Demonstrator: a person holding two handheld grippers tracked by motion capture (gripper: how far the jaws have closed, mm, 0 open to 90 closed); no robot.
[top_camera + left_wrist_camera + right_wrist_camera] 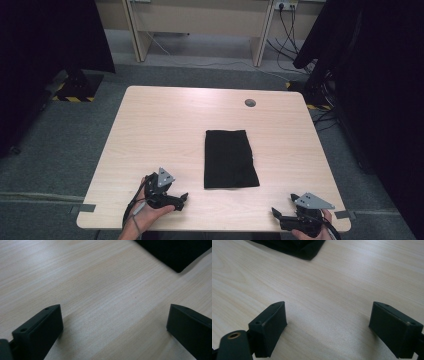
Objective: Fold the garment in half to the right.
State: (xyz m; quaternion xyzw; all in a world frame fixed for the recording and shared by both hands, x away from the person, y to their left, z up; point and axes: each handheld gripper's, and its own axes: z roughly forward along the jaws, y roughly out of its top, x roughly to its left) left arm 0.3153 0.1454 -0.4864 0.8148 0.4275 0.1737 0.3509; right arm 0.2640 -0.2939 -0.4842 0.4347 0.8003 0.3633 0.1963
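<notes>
Cloth [230,159], black and folded into a neat rectangle, lies flat on the table [165,130] just right of centre in the high view, its long axis running from the bottom of the frame toward the top. Both grippers sit low in that frame, near the table's front edge, and neither touches the fabric. The left gripper [181,199] rests at lower left of the cloth, held in a hand [150,202], its jaws pointing right toward the cloth's near left corner. The right gripper [276,215] is down at lower right, close to the table's corner, jaws pointing left.

Left gripper view: jaws spread wide over bare wood, nothing between them, and the cloth's corner [178,253] shows at upper right of the frame. Right gripper view: jaws equally wide apart, empty, with a folded corner [297,247] peeking in at the top left of centre; layered edges are visible there.

Judging by the gap, the left gripper looks the nearer of the two, just beside the near short edge, while the right one stands a little farther off. Each faces its own near corner, so the coming move seems to turn on reaching forward and inward along that near short edge.
</notes>
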